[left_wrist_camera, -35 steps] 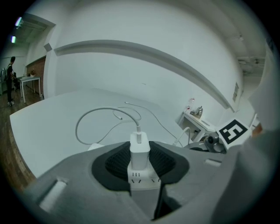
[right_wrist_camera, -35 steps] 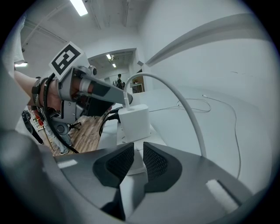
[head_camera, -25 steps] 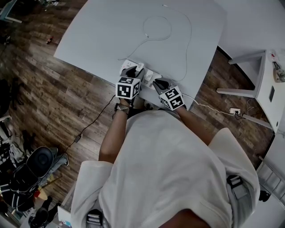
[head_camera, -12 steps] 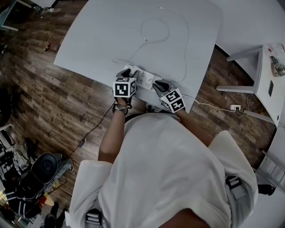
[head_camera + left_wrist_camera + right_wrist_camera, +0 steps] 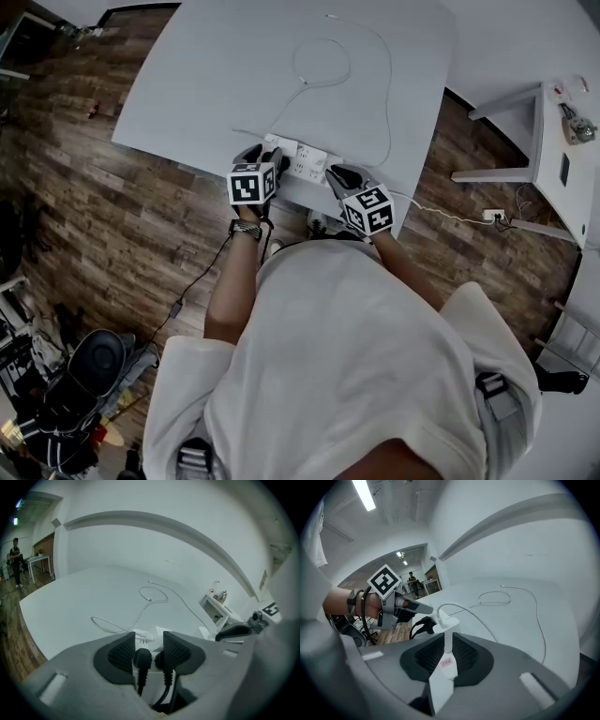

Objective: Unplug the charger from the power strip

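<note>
A white power strip (image 5: pixel 306 165) lies along the near edge of the white table (image 5: pixel 216 84). The white charger (image 5: pixel 141 634) sits plugged in it, and its thin white cable (image 5: pixel 319 66) loops over the tabletop. My left gripper (image 5: pixel 146 649) is open; its jaws have just been opening, with the strip's end and two black plugs (image 5: pixel 142 658) between them. In the head view it is at the strip's left end (image 5: pixel 264 153). My right gripper (image 5: pixel 446 651) is shut on the strip's (image 5: pixel 446 666) other end, seen edge-on; its jaws have just been closing on it.
A black cord (image 5: pixel 202 267) drops from the strip to the wooden floor. A white side unit (image 5: pixel 562 141) stands at the right, with a floor socket (image 5: pixel 494 217) near it. Bags and a dark seat (image 5: pixel 84 366) sit at bottom left. A person (image 5: pixel 15 559) stands far off.
The left gripper has slid left along the strip to its end, away from the charger. The right gripper has risen a little at the strip's other end.
</note>
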The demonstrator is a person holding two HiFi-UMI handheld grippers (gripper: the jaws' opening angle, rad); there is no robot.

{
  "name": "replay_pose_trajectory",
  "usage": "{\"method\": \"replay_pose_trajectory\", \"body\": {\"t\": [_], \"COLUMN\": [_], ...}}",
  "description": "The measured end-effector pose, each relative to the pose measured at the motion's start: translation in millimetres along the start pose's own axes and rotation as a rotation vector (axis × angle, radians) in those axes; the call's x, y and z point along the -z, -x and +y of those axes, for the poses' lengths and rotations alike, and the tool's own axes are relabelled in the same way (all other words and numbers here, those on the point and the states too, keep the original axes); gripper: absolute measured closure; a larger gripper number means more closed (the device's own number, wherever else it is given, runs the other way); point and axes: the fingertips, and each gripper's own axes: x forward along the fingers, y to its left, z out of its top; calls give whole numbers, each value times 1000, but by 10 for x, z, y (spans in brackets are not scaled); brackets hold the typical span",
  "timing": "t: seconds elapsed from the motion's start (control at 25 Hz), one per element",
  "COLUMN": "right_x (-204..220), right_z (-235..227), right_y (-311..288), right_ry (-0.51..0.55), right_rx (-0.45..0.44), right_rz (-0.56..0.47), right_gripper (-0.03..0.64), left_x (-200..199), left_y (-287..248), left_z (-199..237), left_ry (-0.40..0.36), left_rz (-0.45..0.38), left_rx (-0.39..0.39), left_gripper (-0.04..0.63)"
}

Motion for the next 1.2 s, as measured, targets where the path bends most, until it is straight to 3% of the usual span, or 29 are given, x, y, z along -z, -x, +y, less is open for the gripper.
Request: {"method": "replay_pose_trajectory", "body": {"t": [0.2,0.36,0.72,1.2], "right_x": [1,-129,-900,-2241], "right_z": [32,102,422,806], "right_y": [141,308,763,1624], "right_ry": [-21,-29,50,226], "right_rx": [76,131,198,281], "right_rz": [-19,-78,-280,-519], "right_gripper": [588,614,614,615], "left_x": [-4,-76,-388,-1600], "left_y": [214,416,1030,2312], "left_z": [27,-33,-218,-721], "left_ry": [-80,-168,-288,-539], "left_rz": [-29,-84,-256,-638], "left_rx": [-16,-20,5,-23], "left_gripper": [405,519,591,591]}}
